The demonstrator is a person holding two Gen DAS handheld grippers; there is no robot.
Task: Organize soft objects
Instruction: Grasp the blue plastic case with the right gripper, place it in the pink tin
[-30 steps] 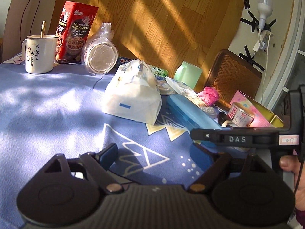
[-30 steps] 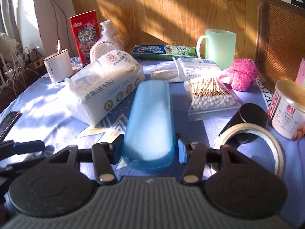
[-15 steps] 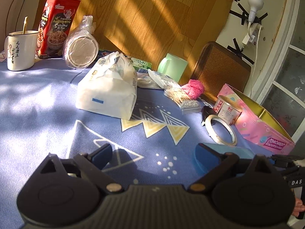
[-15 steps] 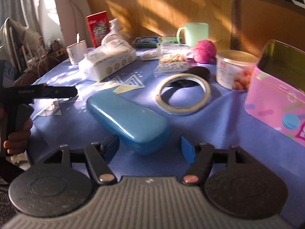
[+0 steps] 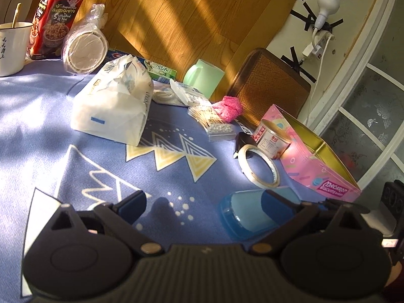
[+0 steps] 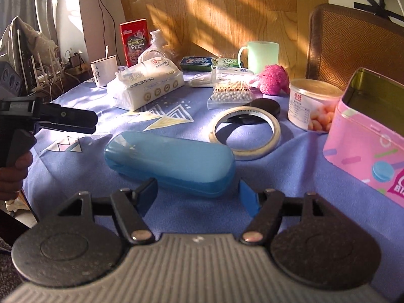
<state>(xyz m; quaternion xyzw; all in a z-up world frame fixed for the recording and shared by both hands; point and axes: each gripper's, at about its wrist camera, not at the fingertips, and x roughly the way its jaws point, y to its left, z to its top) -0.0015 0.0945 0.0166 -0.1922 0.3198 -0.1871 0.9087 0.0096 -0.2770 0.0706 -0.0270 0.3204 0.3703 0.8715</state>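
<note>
The right gripper (image 6: 198, 193) is spread wide, holding nothing, its blue pads either side of the near end of the blue case (image 6: 169, 159), which lies flat on the purple cloth (image 6: 290, 184). The left gripper (image 5: 202, 203) is also spread wide and empty above the cloth, with the case just past its right pad at about 3 o'clock.

From the case, the ring of tape (image 6: 247, 132) lies just beside it at 1 o'clock, and the open pink tin (image 6: 371, 146) stands at 3 o'clock. The small white tub (image 6: 311, 104) sits at 2 o'clock, near the tin.

Further off at 12 o'clock lies the bag of cotton swabs (image 6: 231, 92). The pink fluffy ball (image 6: 274, 79) rests just right of the swabs. The pack of tissues (image 6: 147, 87) lies at 11 o'clock, well apart from the case.
</note>
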